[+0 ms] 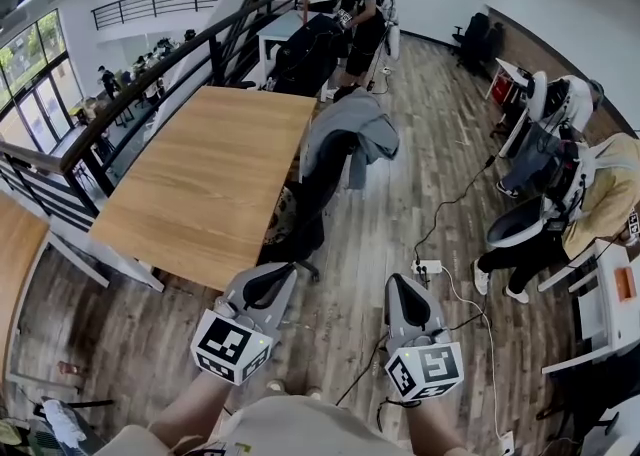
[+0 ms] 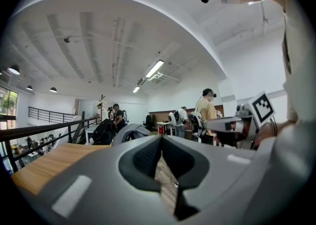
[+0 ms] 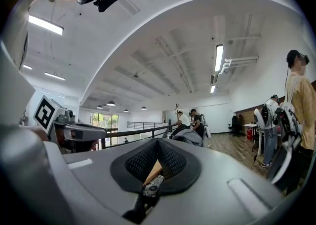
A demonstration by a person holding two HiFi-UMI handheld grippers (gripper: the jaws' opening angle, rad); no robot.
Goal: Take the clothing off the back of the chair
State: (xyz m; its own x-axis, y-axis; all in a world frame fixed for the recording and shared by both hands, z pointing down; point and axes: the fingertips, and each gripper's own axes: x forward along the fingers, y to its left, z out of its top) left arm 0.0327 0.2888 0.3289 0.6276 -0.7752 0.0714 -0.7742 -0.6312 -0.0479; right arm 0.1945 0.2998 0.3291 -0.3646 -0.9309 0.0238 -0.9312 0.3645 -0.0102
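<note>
A grey garment (image 1: pixel 352 131) hangs over the back of a black office chair (image 1: pixel 308 206) that is pushed against the wooden table (image 1: pixel 200 179). Both grippers are held low in front of the person, well short of the chair. My left gripper (image 1: pixel 272 279) points toward the chair's base with its jaws shut and empty. To its right my right gripper (image 1: pixel 405 292) is also shut, holding nothing. The garment (image 2: pixel 129 131) shows far off in the left gripper view, and as a grey hump (image 3: pixel 188 135) in the right gripper view.
A person (image 1: pixel 565 199) with gear stands at the right by a white desk (image 1: pixel 610 304). More people (image 1: pixel 360 14) stand at the far end. A power strip (image 1: pixel 428 266) and cables lie on the wood floor. A black railing (image 1: pixel 150 84) runs along the table's left.
</note>
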